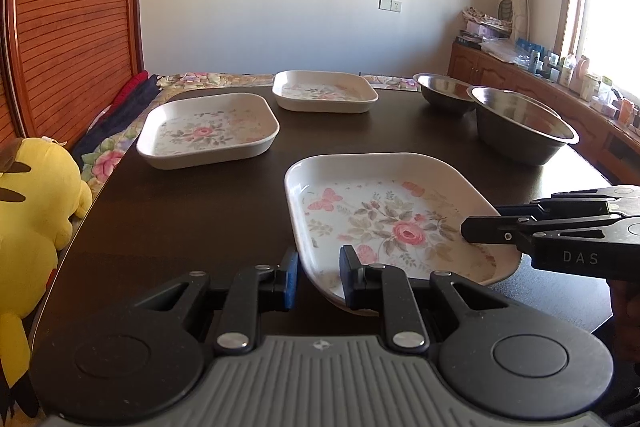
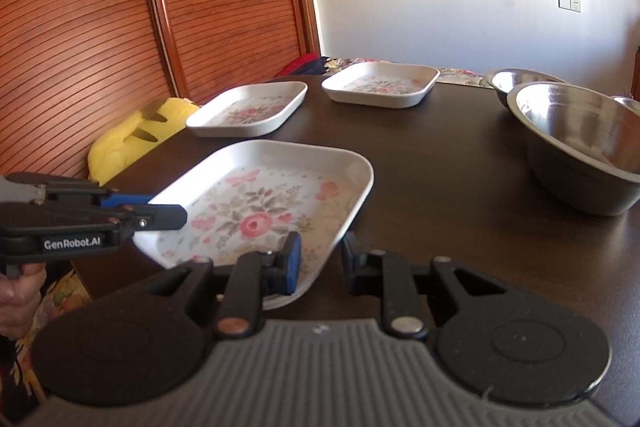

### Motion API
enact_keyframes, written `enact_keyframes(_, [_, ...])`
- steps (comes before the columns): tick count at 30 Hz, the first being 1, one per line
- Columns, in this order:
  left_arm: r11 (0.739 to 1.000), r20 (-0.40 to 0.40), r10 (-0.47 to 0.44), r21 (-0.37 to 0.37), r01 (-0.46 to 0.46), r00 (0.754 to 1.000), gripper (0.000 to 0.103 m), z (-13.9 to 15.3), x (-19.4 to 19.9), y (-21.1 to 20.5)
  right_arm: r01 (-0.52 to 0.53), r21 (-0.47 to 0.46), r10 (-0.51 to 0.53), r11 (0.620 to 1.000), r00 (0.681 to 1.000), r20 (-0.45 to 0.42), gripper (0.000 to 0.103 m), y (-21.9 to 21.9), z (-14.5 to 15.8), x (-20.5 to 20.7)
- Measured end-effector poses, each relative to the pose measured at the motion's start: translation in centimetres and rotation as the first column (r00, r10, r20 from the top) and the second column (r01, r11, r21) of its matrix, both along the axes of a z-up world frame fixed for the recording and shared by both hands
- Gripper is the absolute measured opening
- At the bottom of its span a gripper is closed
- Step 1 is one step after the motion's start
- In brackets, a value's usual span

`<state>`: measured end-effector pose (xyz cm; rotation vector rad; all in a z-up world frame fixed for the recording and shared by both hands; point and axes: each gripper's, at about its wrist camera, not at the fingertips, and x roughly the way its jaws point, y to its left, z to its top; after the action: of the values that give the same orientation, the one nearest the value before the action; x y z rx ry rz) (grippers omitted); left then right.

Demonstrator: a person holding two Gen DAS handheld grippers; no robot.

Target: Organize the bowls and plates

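On near plate [image 1: 384, 223], both grippers [image 1: 319, 277] clamped (rims).

You have three white square floral plates: the nearest plate [image 1: 392, 223] lies at lower centre, tilted with its near edge raised, a second plate [image 1: 208, 131] mid-left, a third plate [image 1: 325, 91] beyond it. Two steel bowls, the larger bowl [image 1: 520, 127] and a smaller bowl [image 1: 444, 91], stand upright at upper right.

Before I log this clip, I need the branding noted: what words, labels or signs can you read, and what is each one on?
"DAS": on the side of the right tongs, left wrist view.
"GenRobot.AI": on the side of the left tongs, right wrist view.
Boxes and bottles on the sideboard under the window: print too small and blurred to read.
The nearest floral plate carries pictures only, no text.
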<state>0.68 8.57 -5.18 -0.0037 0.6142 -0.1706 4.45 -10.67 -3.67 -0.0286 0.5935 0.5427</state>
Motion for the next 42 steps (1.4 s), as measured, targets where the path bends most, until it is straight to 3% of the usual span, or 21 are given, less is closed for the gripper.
enact_keyframes(22, [1.0,-0.014,0.019,-0.007,-0.019,1.0,0.022,-0.8,0.3,0.5,-0.005,0.011,0.005,1.0,1.0,-0.015,0.025,0.1,-0.4,-0.2])
enact_keyframes(29, [0.999,0.009,0.053,-0.008,-0.053,0.999,0.026,0.0,0.1,1.7,0.026,0.061,-0.029,0.998,0.999,0.045,0.039,-1.2,1.1,-0.4])
enact_keyframes(35, [0.998,0.031,0.068,0.007,-0.069,0.997,0.044,1.3,0.2,2.3,0.017,0.066,-0.024,0.998,0.995,0.095,0.049,-1.6,2.7,-0.6])
enact_keyframes(39, [0.997,0.046,0.08,0.016,-0.081,0.996,0.077,1.9,0.4,2.6,0.009,0.076,-0.018,0.997,0.993,0.118,0.063,-1.4,3.5,-0.3])
enact_keyframes(42, [0.997,0.044,0.077,0.013,-0.078,0.996,0.086,2.2,0.7,2.8,0.016,0.071,-0.025,0.997,0.991,0.134,0.07,-1.2,4.0,-0.1])
